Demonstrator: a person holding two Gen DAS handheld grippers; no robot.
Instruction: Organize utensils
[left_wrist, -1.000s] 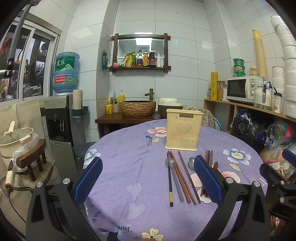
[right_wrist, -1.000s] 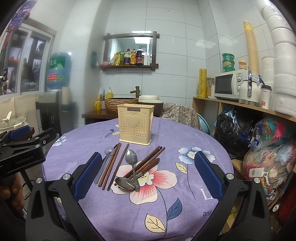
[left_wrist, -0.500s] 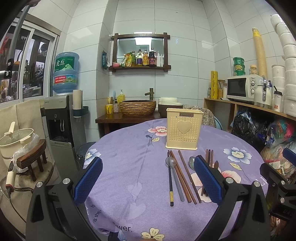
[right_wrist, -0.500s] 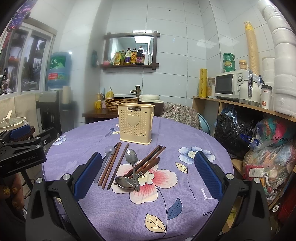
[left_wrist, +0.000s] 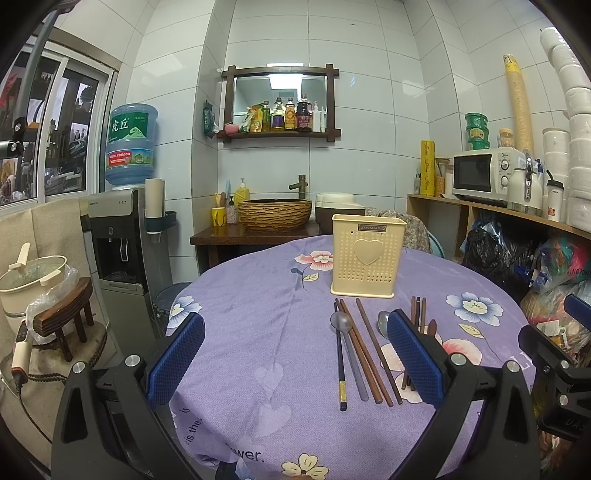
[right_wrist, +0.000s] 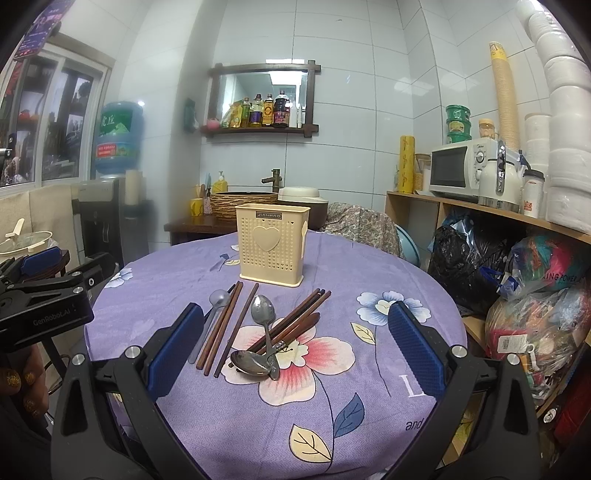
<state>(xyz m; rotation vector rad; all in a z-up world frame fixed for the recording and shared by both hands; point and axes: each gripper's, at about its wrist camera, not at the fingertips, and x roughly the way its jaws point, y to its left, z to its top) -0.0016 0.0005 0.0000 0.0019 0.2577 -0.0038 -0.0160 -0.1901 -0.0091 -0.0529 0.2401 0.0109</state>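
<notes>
Both the left gripper and right gripper are held spread wide, empty. Slim wooden chopsticks and glossy metal spoons are scattered mid-worktop, before a perforated cream plastic holder on the purple floral cloth.

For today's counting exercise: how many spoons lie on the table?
3: a grey spoon left of the chopsticks, a metal spoon in the middle, another nearest the camera. More may hide beneath.
</notes>
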